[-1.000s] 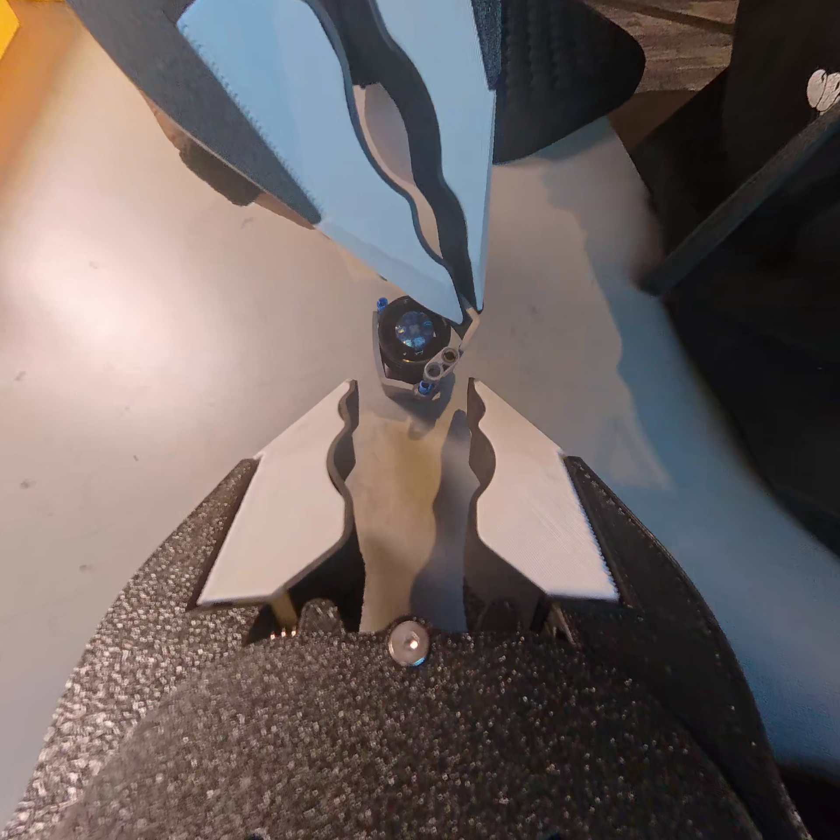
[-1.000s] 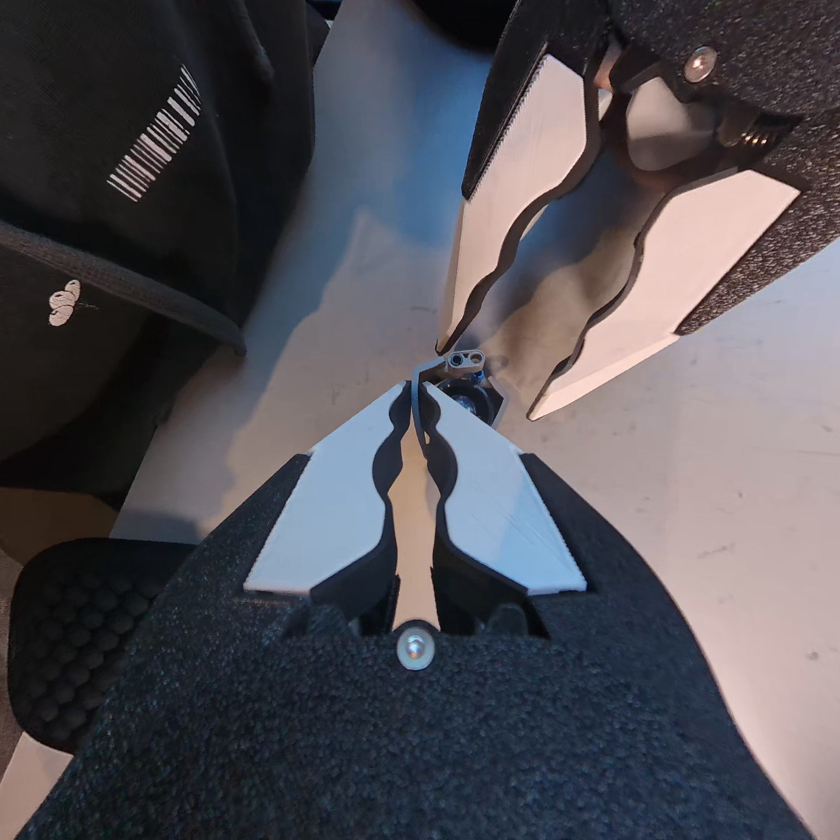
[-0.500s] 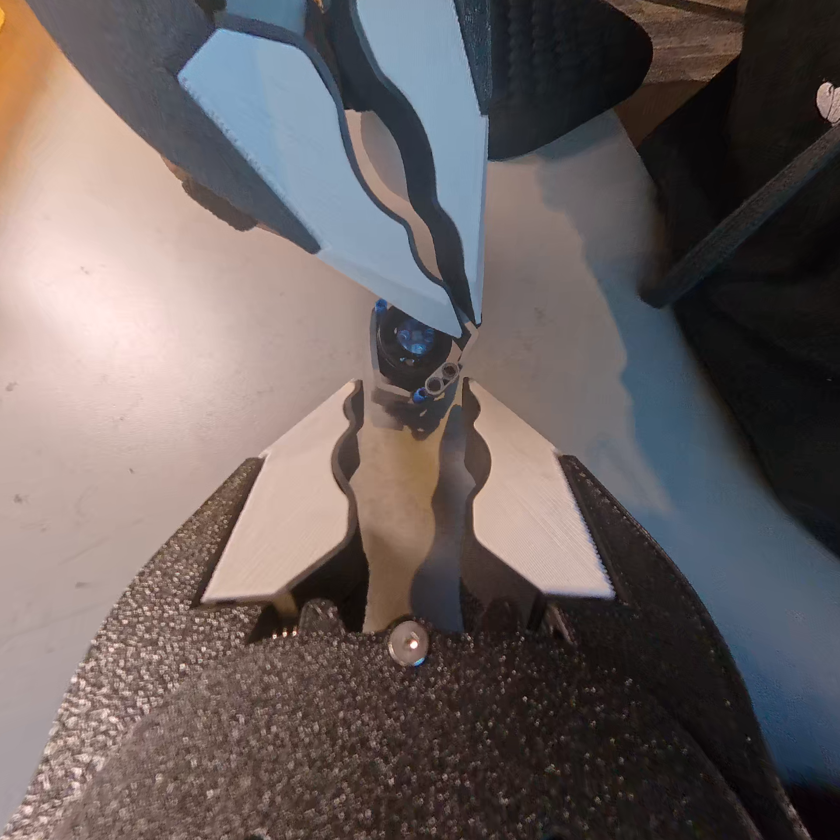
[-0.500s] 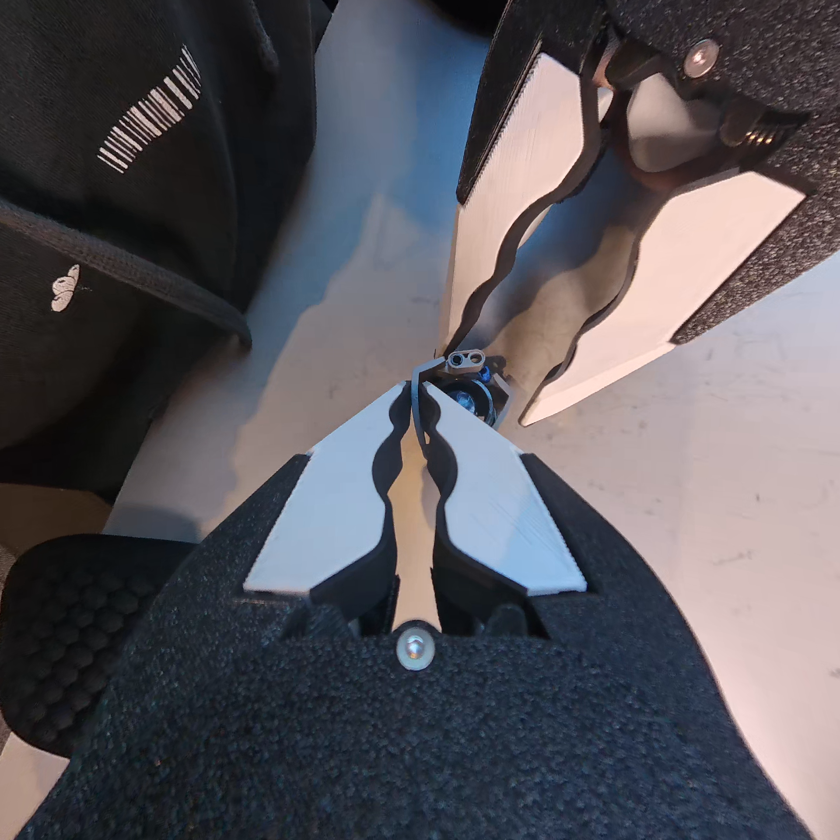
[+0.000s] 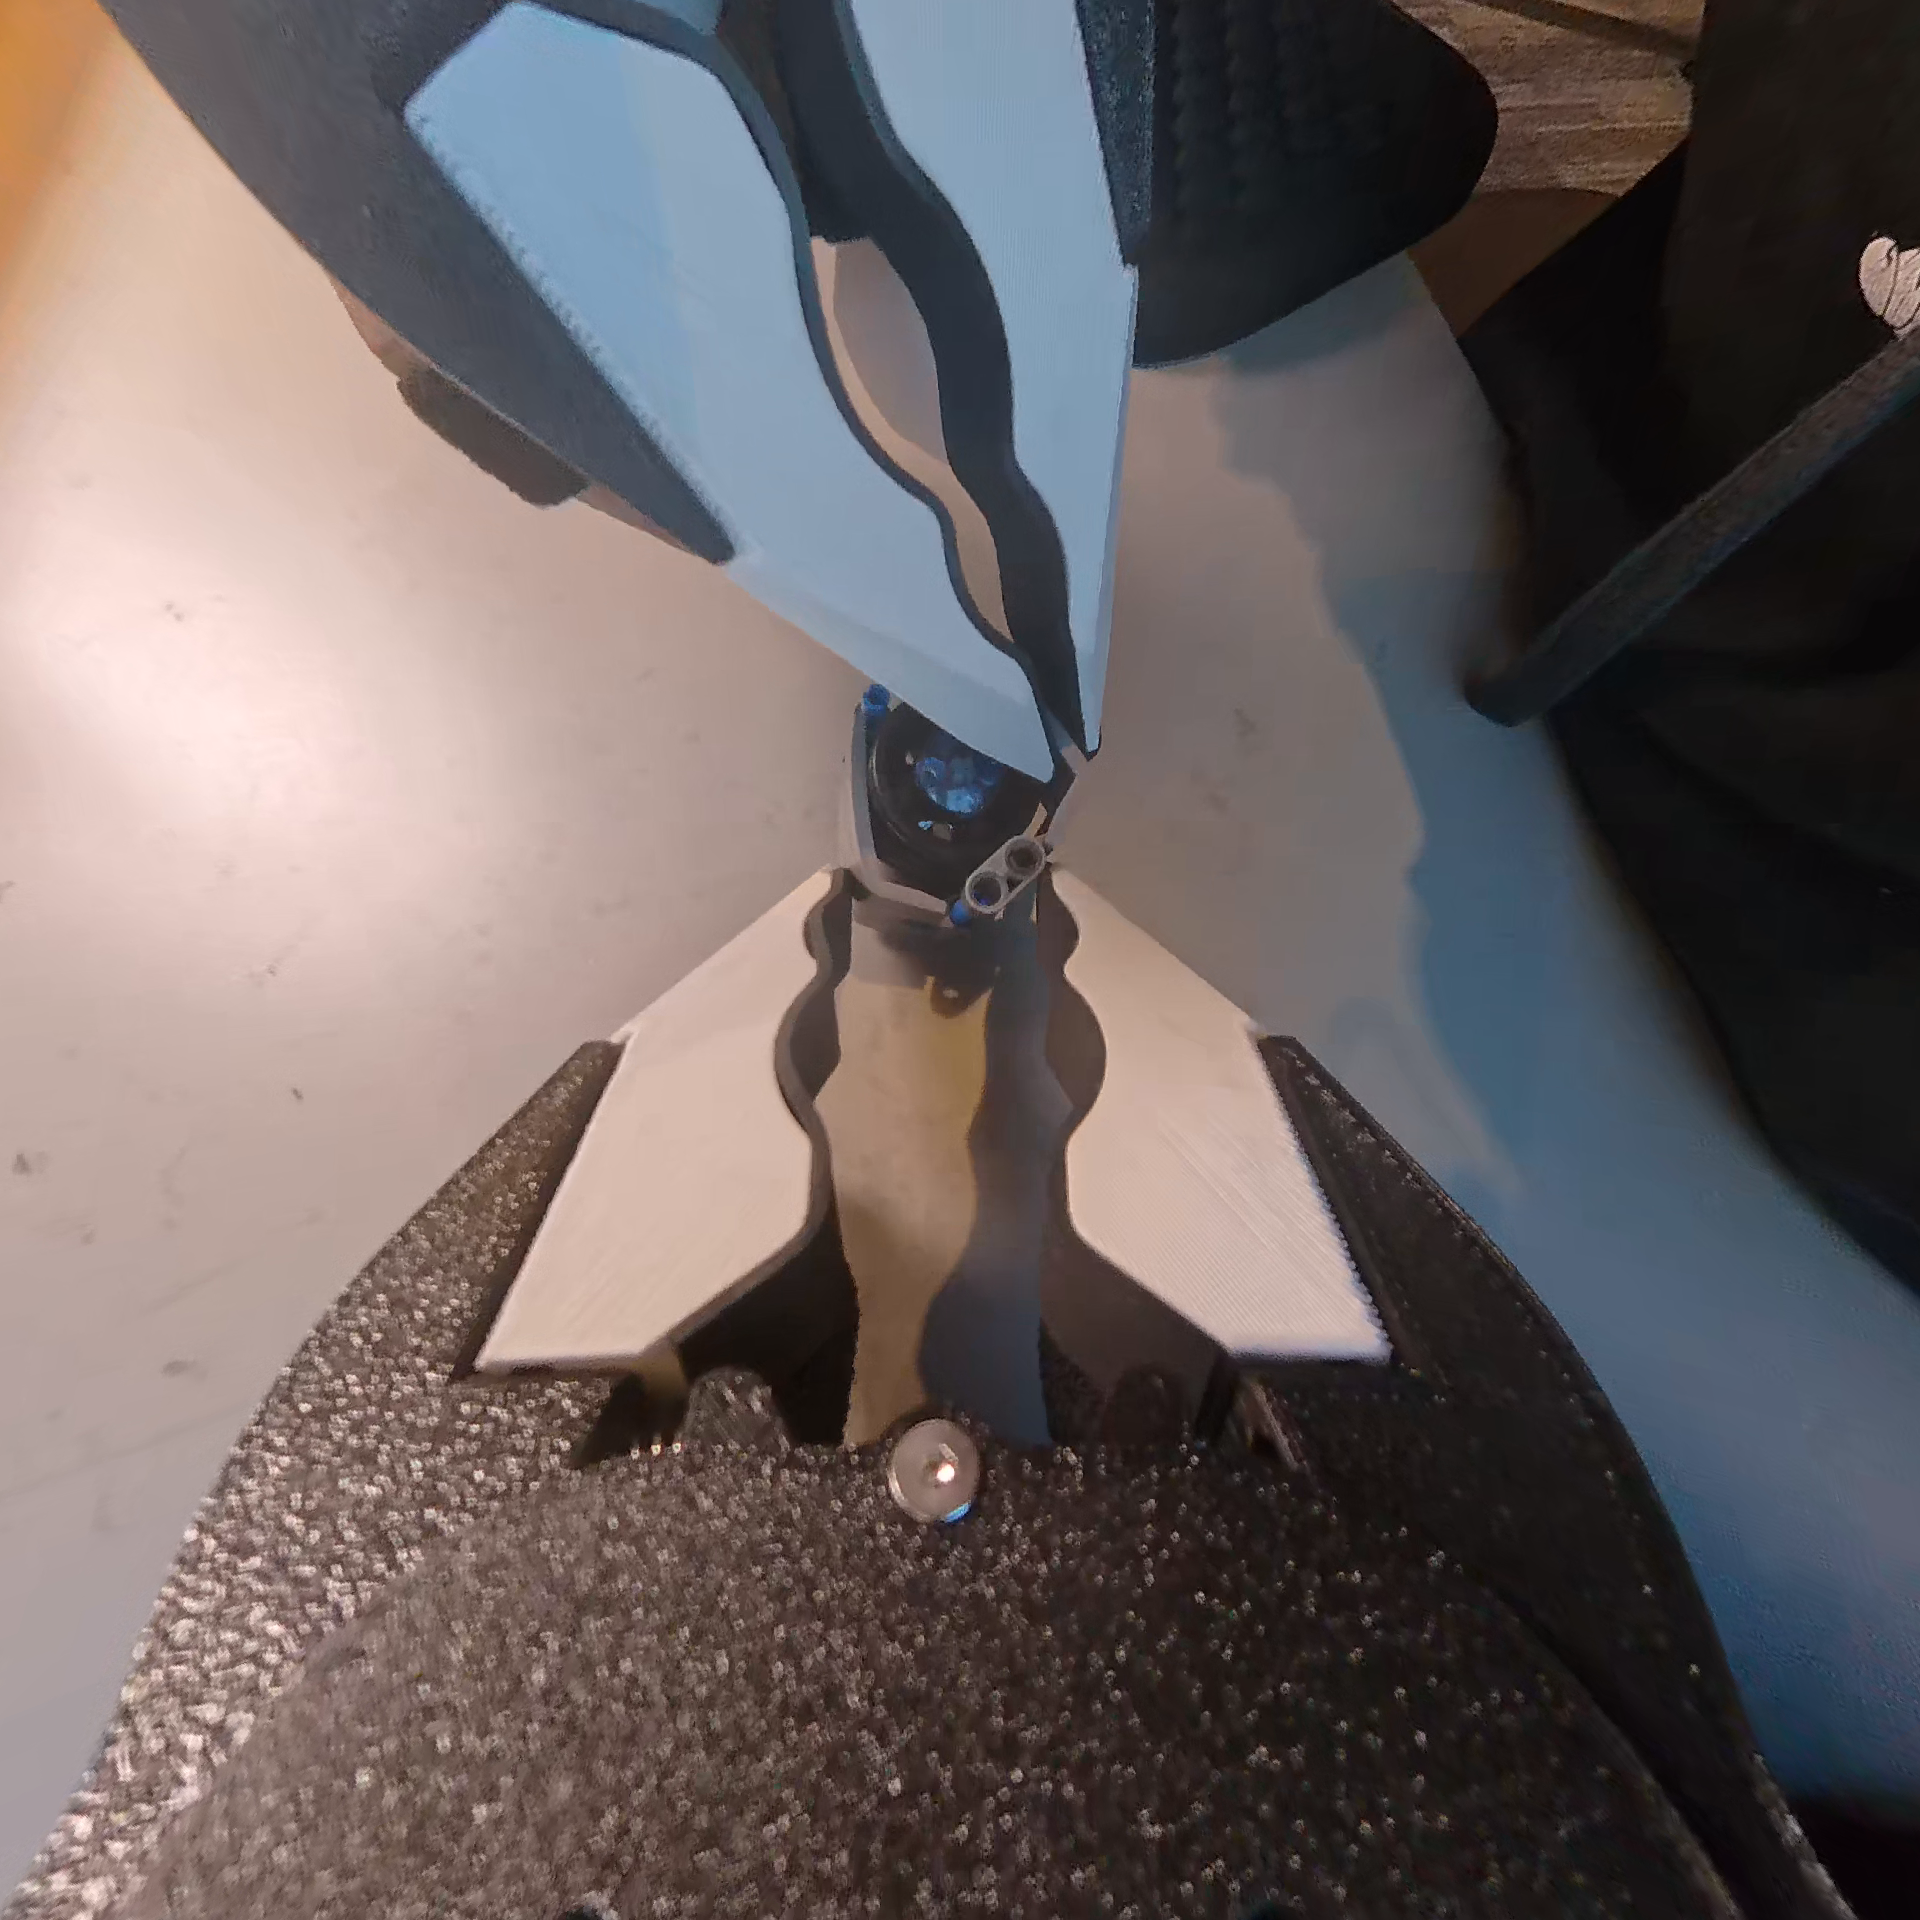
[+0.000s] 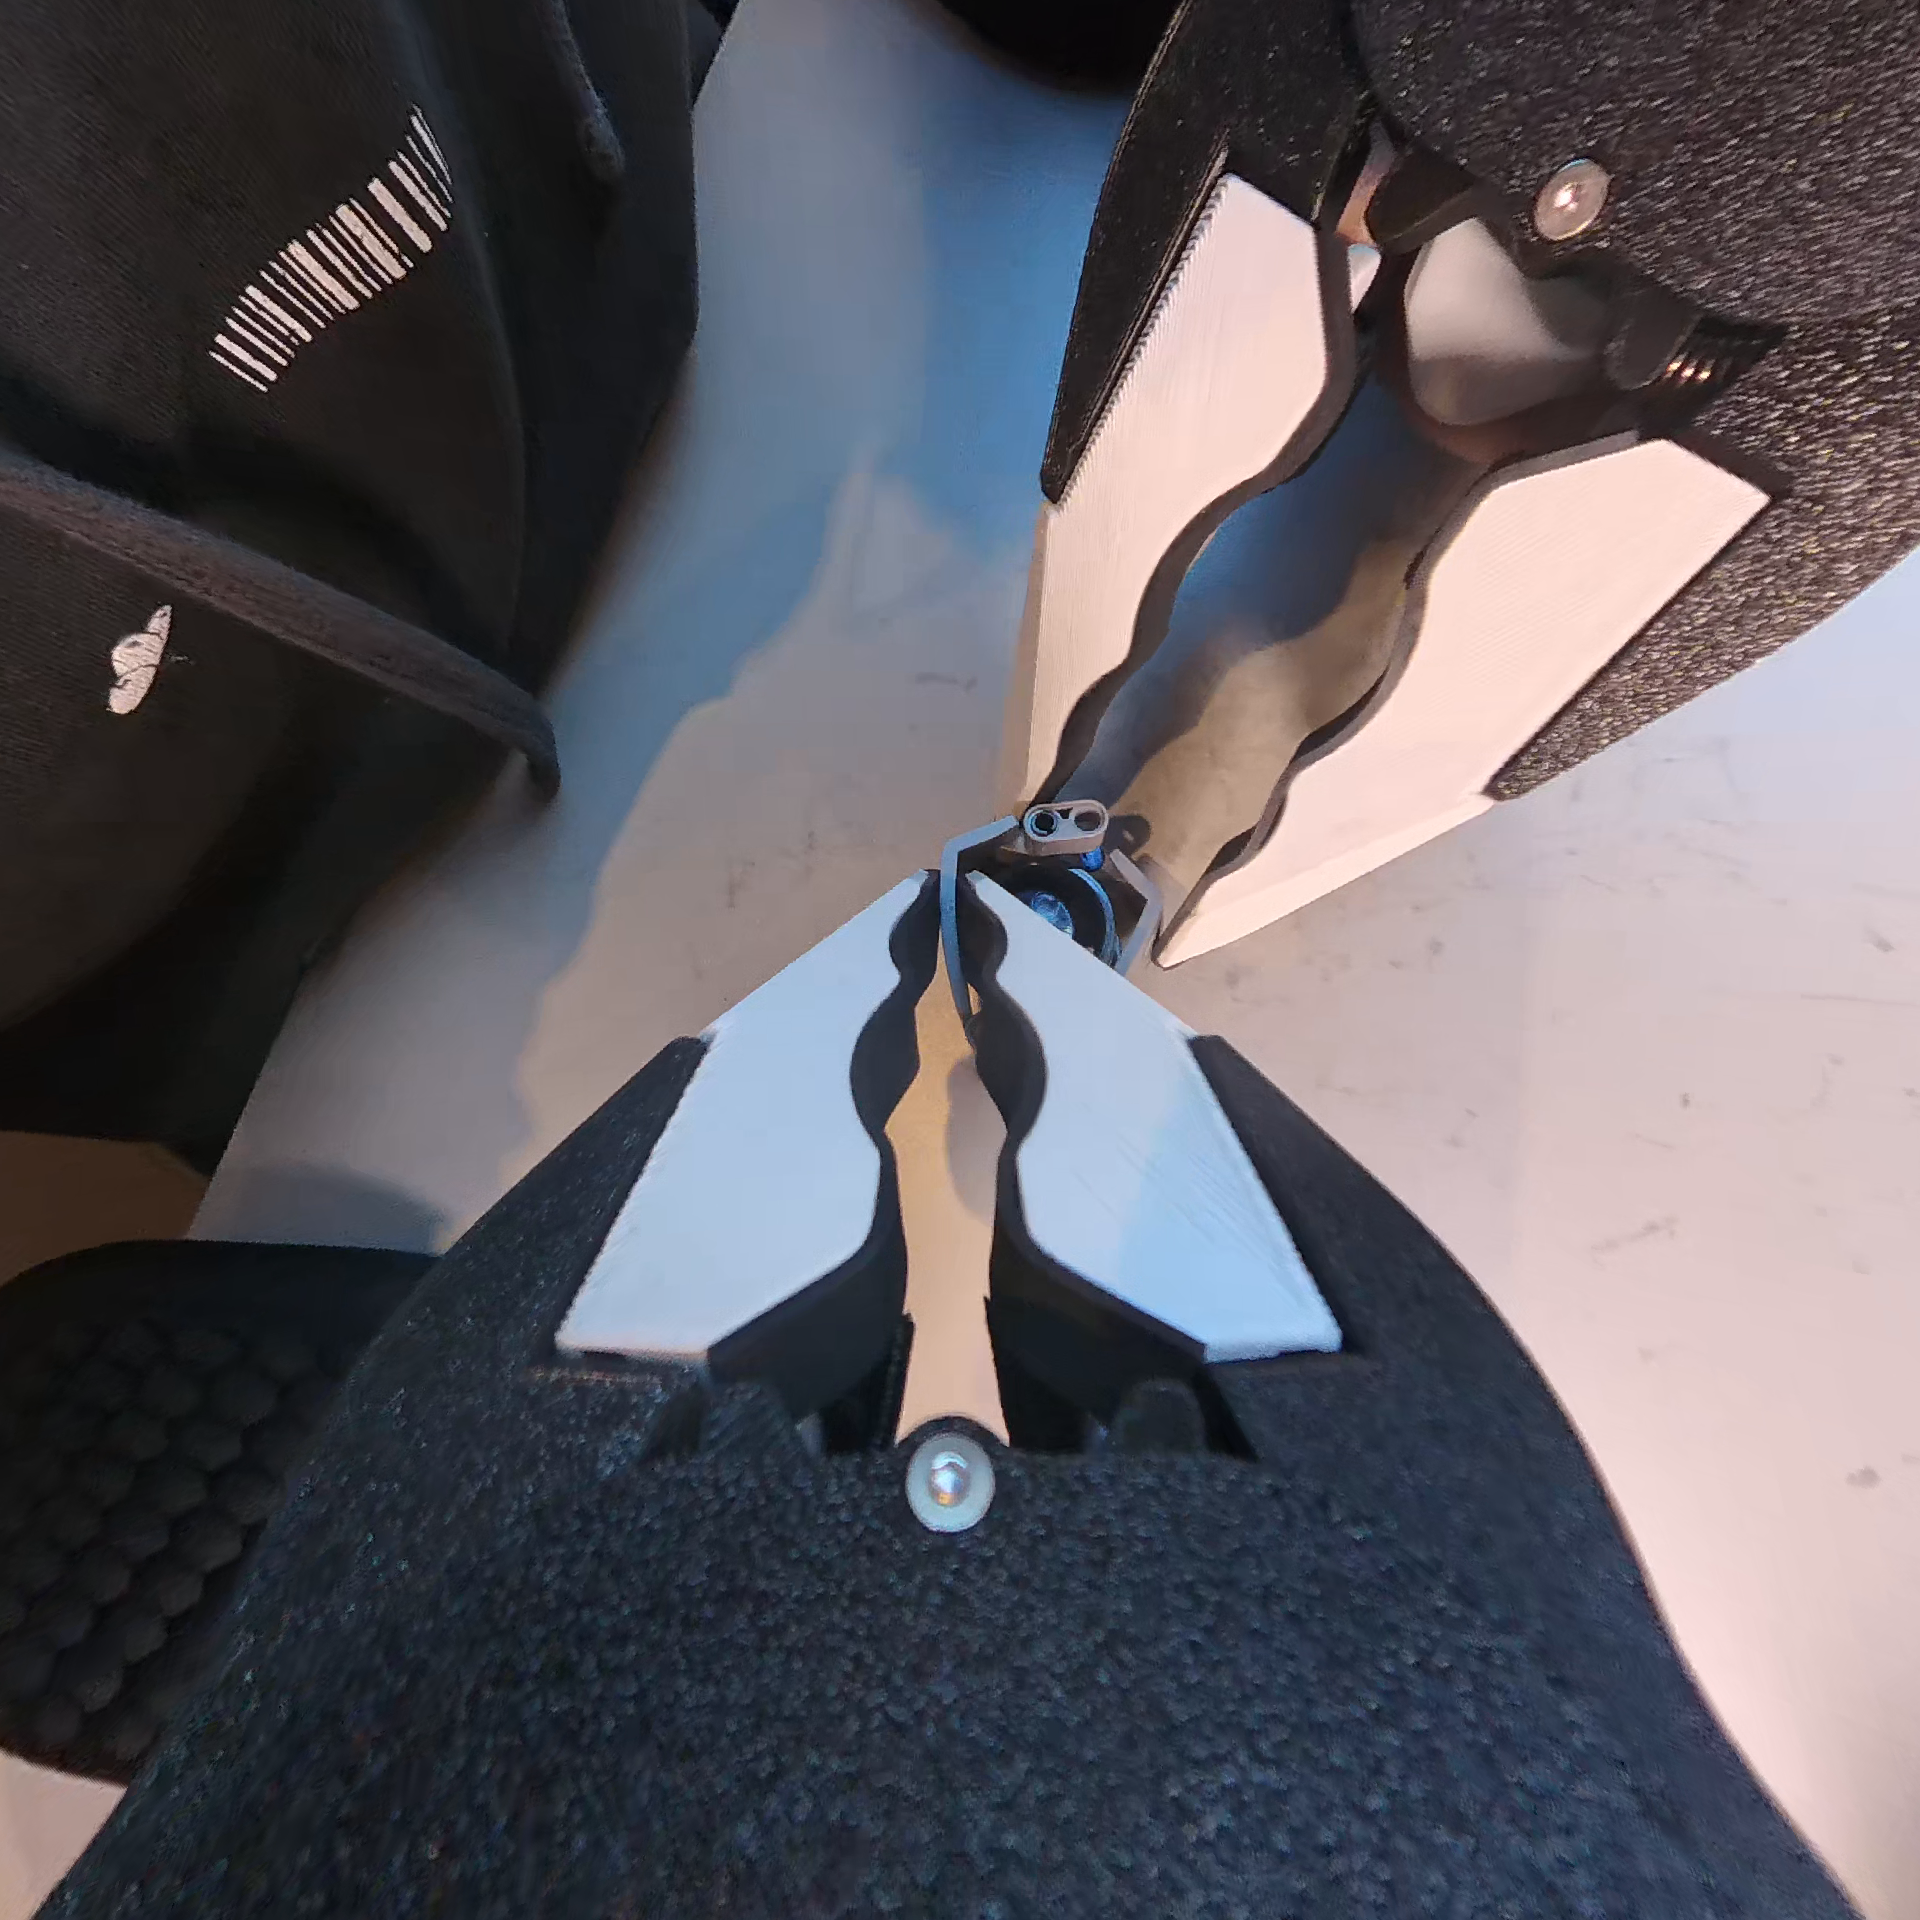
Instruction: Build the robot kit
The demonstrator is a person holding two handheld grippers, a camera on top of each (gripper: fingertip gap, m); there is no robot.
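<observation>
A small toy assembly point(image 5: 935, 805) sits between the two grippers just above a pale tabletop point(image 5: 312, 831): a grey frame around a black wheel with a blue hub, blue pins and a grey two-hole connector point(image 5: 1006, 871). My right gripper point(image 6: 948, 883) is shut on a thin grey arm of the assembly point(image 6: 1070, 914). It comes in from the top of the left wrist view point(image 5: 1060, 732). My left gripper point(image 5: 940, 883) is open, its tips on either side of the assembly. In the right wrist view it point(image 6: 1096, 878) comes in from the upper right.
A person's black garment point(image 6: 260, 416) with a white striped print is close along the table edge, at the right in the left wrist view point(image 5: 1766, 727). A black dimpled pad point(image 6: 125, 1455) lies below the table edge. Left and right tips are no more than a few centimetres apart.
The left gripper has moved forward, so its tips now flank the assembly, and its gap has narrowed slightly. The right gripper keeps its hold on the grey arm.
</observation>
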